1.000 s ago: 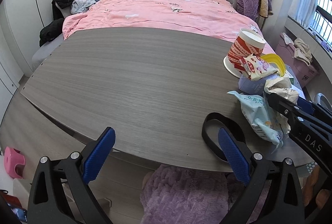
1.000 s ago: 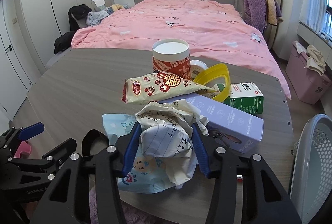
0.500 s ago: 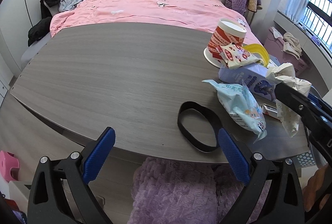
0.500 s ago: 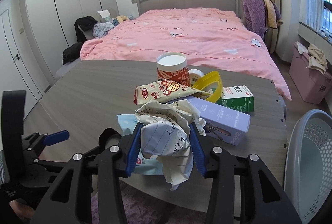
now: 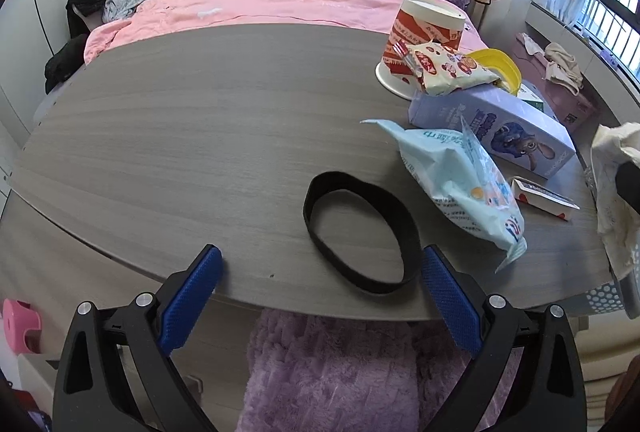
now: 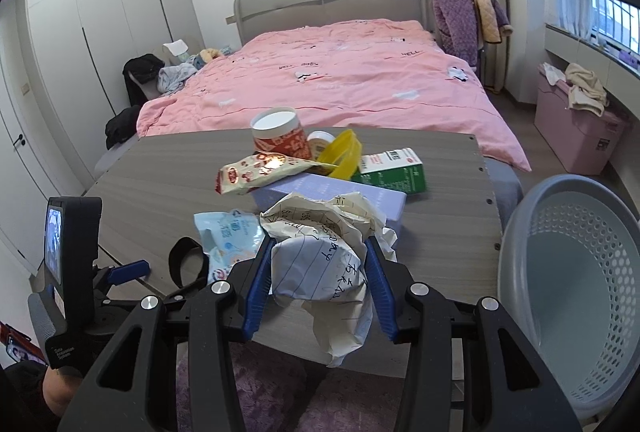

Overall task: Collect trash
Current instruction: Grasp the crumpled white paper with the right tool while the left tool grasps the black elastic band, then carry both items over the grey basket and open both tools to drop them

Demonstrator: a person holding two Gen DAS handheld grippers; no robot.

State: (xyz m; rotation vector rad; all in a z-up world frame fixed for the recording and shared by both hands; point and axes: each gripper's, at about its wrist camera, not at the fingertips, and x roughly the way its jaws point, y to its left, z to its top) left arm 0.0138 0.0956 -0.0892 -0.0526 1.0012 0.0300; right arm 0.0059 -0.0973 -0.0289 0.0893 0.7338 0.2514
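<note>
My right gripper (image 6: pixel 318 280) is shut on a crumpled sheet of written paper (image 6: pixel 320 264) and holds it above the table's near edge, left of the grey perforated basket (image 6: pixel 568 292). The same paper (image 5: pixel 614 192) shows at the right edge of the left wrist view. My left gripper (image 5: pixel 318 296) is open and empty at the table's near edge, just short of a black band (image 5: pixel 356 232). On the table lie a light blue wipes pack (image 5: pixel 460 176), a purple box (image 5: pixel 492 128), a snack bag (image 5: pixel 448 70), a red-white tub (image 5: pixel 428 28) and a green carton (image 6: pixel 394 170).
The grey wood table (image 5: pixel 200 120) stands before a pink bed (image 6: pixel 340 72). A yellow lid (image 6: pixel 344 154) and a small red-white box (image 5: pixel 544 198) lie among the trash. A purple rug (image 5: pixel 332 372) is below the table; a pink storage box (image 6: pixel 576 132) stands at right.
My right gripper has lifted the crumpled paper off the pile and pulled back and right, bringing the basket into view. My left gripper has drawn back from the table.
</note>
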